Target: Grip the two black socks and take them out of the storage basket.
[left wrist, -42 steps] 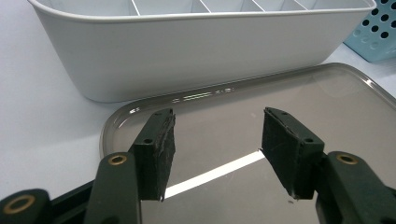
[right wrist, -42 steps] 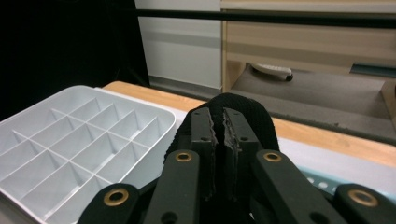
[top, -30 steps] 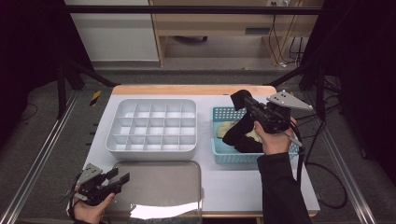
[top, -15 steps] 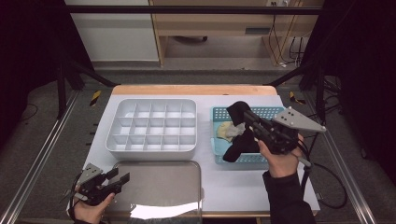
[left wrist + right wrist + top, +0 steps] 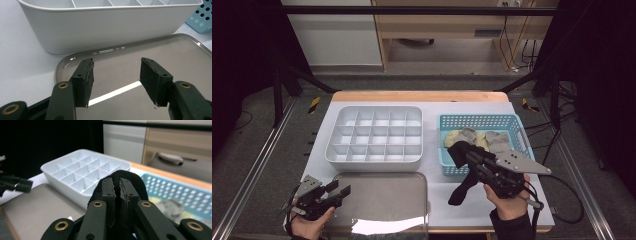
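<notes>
On the counter (image 5: 522, 200) there are 1 white divided box (image 5: 374, 135), 1 blue basket (image 5: 482, 145) and 1 metal tray (image 5: 384, 197). The box holds 20 cells in 4 rows of 5. In the basket lie about 3 pale socks (image 5: 472, 137) (the heap is too bunched for a sure count). There is 1 black sock (image 5: 460, 172), and 2 hand-held grippers.

The right hand-held gripper (image 5: 464, 156) is clamped on the black sock, its jaws nearly together with the cloth pinched between them. The sock is held up over the near edge of the basket; its loose end hangs below the jaws to the bare counter between basket and tray. In the right gripper view, the sock (image 5: 125, 175) bulges round the jaw tips.

The left hand-held gripper (image 5: 343, 191) sits at the tray's left edge, well apart from the sock, jaws spread wide with nothing between them.
</notes>
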Action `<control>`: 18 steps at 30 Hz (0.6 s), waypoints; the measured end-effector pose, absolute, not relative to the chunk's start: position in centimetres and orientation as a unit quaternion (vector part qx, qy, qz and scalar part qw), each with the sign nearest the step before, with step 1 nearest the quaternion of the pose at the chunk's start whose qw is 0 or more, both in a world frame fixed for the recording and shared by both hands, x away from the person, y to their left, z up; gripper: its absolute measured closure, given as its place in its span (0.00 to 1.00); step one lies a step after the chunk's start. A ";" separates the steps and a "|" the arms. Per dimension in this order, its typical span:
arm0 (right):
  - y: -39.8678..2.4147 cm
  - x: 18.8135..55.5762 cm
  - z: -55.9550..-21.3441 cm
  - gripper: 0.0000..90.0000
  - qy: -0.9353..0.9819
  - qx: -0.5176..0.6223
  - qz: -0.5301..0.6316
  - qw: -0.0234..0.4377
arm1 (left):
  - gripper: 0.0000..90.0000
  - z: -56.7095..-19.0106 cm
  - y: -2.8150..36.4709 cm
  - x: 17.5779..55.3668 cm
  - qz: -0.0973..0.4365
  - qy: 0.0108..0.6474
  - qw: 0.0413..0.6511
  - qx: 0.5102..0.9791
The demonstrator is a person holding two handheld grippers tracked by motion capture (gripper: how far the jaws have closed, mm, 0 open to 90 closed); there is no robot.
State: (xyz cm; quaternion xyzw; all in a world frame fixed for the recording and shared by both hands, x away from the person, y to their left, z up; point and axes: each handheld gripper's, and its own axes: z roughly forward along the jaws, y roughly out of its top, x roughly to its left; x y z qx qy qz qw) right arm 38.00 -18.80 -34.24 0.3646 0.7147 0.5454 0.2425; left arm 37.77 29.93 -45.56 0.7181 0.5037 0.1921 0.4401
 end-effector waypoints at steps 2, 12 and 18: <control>-18.5 37.6 -35.4 0.92 0.722 0.363 0.540 0.233 | 0.48 -45.6 29.9 37.8 0.193 0.503 0.440 0.718; -17.8 37.2 -39.3 0.92 0.752 0.369 0.509 0.201 | 0.48 -45.6 29.9 37.7 0.197 0.505 0.438 0.717; -16.8 37.2 -42.4 0.91 0.773 0.371 0.485 0.170 | 0.46 -45.6 29.9 37.7 0.204 0.506 0.437 0.715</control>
